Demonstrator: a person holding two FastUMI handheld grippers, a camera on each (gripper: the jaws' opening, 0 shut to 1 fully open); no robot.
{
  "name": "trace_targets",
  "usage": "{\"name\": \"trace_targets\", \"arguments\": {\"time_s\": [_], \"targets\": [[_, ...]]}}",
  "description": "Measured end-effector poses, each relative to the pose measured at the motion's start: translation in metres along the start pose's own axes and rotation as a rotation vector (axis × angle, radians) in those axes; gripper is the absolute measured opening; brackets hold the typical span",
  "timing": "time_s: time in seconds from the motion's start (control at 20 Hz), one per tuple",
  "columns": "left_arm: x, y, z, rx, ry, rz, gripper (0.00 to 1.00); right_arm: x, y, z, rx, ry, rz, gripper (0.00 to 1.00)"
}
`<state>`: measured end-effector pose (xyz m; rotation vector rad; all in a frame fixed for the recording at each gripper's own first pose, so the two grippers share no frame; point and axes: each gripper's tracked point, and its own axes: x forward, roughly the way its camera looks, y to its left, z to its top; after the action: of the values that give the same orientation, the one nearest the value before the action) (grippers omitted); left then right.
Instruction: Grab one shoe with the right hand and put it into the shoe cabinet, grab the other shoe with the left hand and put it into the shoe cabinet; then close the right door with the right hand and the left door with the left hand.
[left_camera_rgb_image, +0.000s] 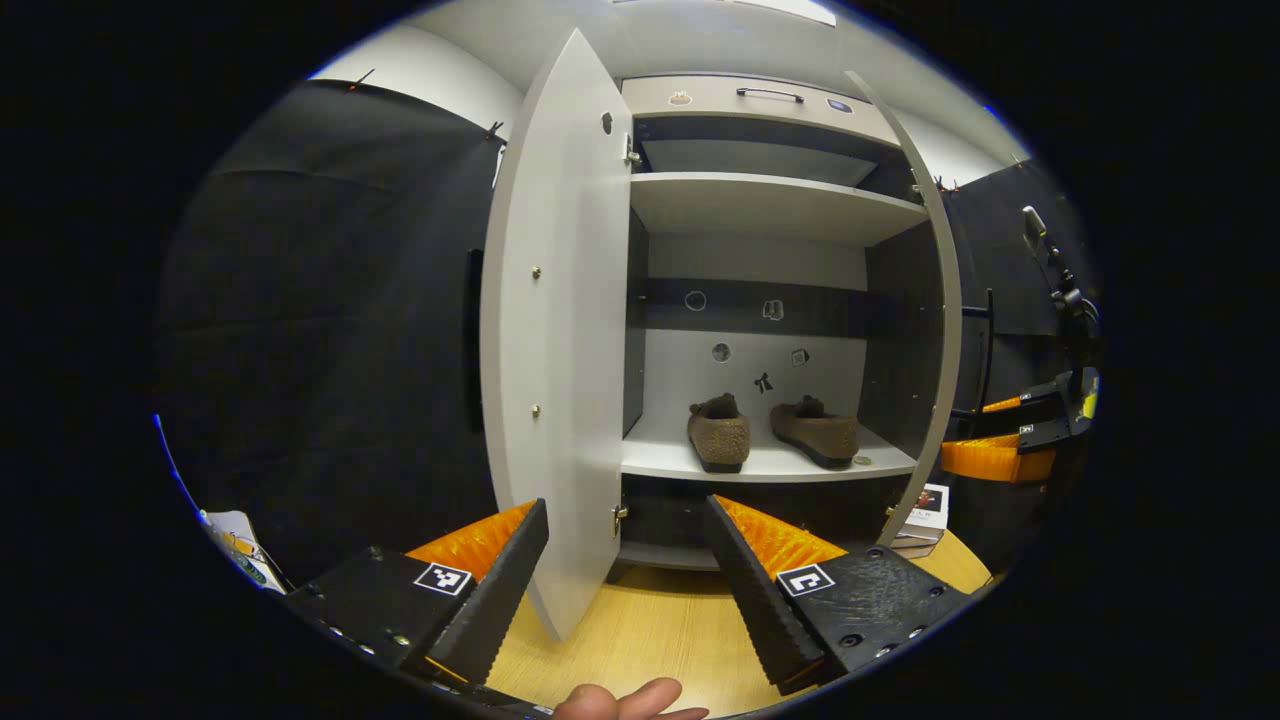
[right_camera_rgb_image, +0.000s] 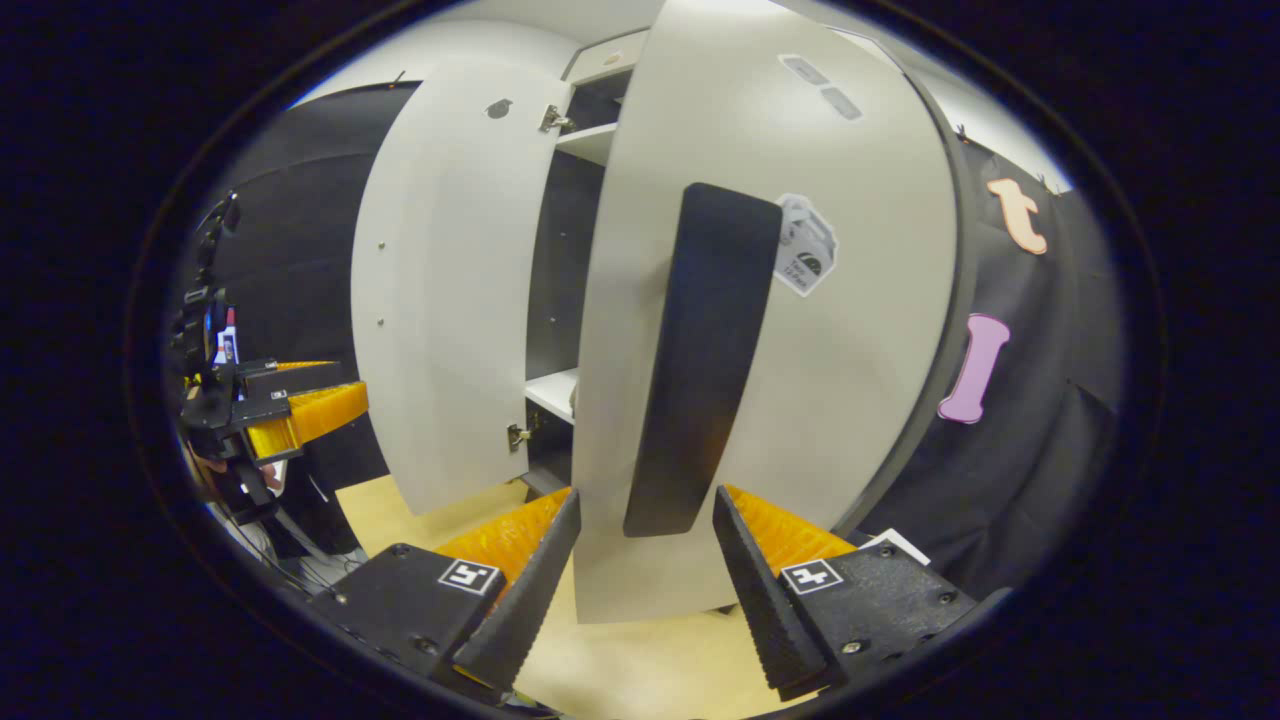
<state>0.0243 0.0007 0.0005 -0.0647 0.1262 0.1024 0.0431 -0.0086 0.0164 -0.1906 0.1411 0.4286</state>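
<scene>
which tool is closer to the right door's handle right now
Right. The right tool sits open just below and in front of the right door's handle. The left tool faces the left door.

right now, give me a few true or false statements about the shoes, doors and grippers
1. Both shoes sit on a shelf inside the shoe cabinet. True.
2. The left door is fully closed. False: it stands open.
3. The right gripper is open, facing the right door and its dark vertical handle. True.
4. The left gripper is shut on a shoe. False: it is open and holds nothing.
5. The shoes lie on the floor. False: they are on the shelf.
</scene>
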Motion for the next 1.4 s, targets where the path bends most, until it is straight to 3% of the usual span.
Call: {"name": "trace_targets", "arguments": {"time_s": [0.2, 0.55, 0.9, 0.95, 1.25, 1.4], "targets": [[0.004, 0.019, -0.002, -0.017, 0.008, 0.017, 0.95, 0.010, 0.010, 0.001, -0.042, 0.012, -0.018, 0.88], [0.004, 0.051, -0.007, -0.039, -0.004, 0.002, 0.95, 0.016, 0.022, -0.018, 0.030, 0.074, -0.053, 0.92], [-0.001, 0.098, -0.020, -0.087, -0.040, -0.037, 0.95, 0.000, 0.083, -0.041, 0.017, 0.106, -0.110, 0.94], [0.001, 0.106, -0.022, -0.089, -0.042, -0.039, 0.95, -0.004, 0.092, -0.046, 0.012, 0.119, -0.114, 0.90], [0.031, 0.143, -0.015, -0.106, -0.061, -0.042, 0.95, -0.017, 0.158, -0.055, -0.060, 0.187, -0.044, 0.88], [0.053, 0.143, -0.022, -0.062, -0.036, -0.076, 0.95, -0.021, 0.179, -0.054, -0.114, 0.207, -0.019, 0.89]]}}
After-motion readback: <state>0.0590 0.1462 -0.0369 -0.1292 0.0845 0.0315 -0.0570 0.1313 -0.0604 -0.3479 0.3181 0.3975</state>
